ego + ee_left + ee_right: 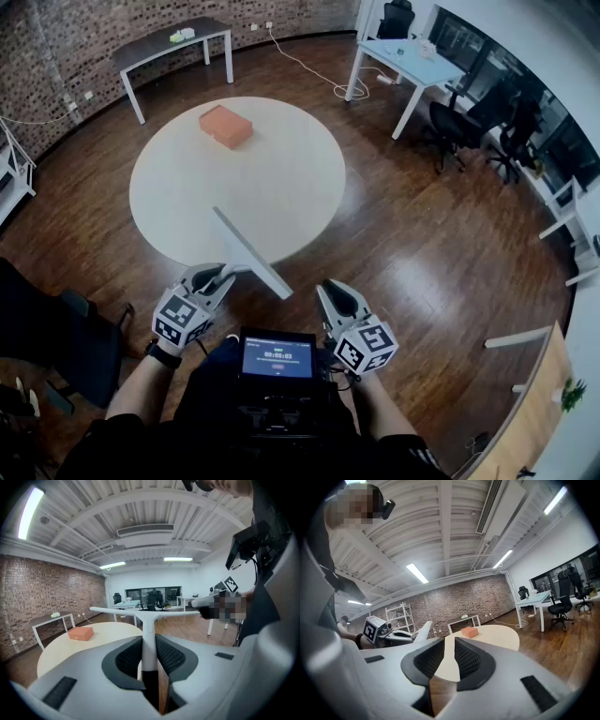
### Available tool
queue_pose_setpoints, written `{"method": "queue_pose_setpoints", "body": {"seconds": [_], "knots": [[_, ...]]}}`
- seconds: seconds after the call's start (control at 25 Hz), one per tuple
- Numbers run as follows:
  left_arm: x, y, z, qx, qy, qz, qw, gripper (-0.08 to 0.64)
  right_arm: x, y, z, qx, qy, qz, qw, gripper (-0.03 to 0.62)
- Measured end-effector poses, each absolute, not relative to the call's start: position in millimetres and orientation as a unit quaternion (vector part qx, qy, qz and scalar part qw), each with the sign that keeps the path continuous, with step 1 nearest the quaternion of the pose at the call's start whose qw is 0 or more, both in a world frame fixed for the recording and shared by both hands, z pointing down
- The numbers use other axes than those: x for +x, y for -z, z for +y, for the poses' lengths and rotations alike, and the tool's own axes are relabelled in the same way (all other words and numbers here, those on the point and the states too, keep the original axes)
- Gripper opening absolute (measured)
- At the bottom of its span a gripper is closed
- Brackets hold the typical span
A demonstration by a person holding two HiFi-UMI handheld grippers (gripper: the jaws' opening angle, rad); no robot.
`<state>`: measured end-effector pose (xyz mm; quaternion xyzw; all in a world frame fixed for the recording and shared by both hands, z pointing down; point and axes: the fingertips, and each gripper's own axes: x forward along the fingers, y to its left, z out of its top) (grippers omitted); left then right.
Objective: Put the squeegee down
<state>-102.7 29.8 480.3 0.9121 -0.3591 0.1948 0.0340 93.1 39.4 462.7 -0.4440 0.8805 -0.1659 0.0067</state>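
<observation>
The squeegee (pixel 251 251) is a long white T-shaped blade on a thin handle. It hangs over the near edge of the round white table (pixel 281 187). My left gripper (pixel 223 275) is shut on its handle. In the left gripper view the handle (pixel 148 639) stands upright between the pads, with the blade lying level across the top. My right gripper (pixel 330 289) hovers to the right of the squeegee, off the table's edge. Its jaws stand a narrow gap apart with nothing between them (pixel 444 656). The right gripper view shows the left gripper (pixel 389 634) and the blade (pixel 423 631) at its left.
An orange box (pixel 225 126) lies at the table's far side. A grey bench table (pixel 169 42) stands by the brick wall. A pale desk (pixel 408 61) and black office chairs (pixel 459 131) stand at the back right. A small screen (pixel 277 356) hangs at the person's chest.
</observation>
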Motion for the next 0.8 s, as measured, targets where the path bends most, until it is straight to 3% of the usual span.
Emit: {"method": "queue_pose_setpoints", "body": {"seconds": [0.32,0.6,0.8], "knots": [[-112,-469,-39,0.905,-0.203,-0.374,0.022,0.08,93,-447,-1,-0.437,0.14,0.889,0.005,0.092],[-126,-471,-158,0.899,-0.223,-0.376,0.023,0.08,83,-451,-75,-0.438,0.11,0.892,-0.025,0.092],[-114,-489,-262,0.91,-0.218,-0.352,0.041,0.08,83,-469,-151,-0.448,0.156,0.88,-0.03,0.092]]}}
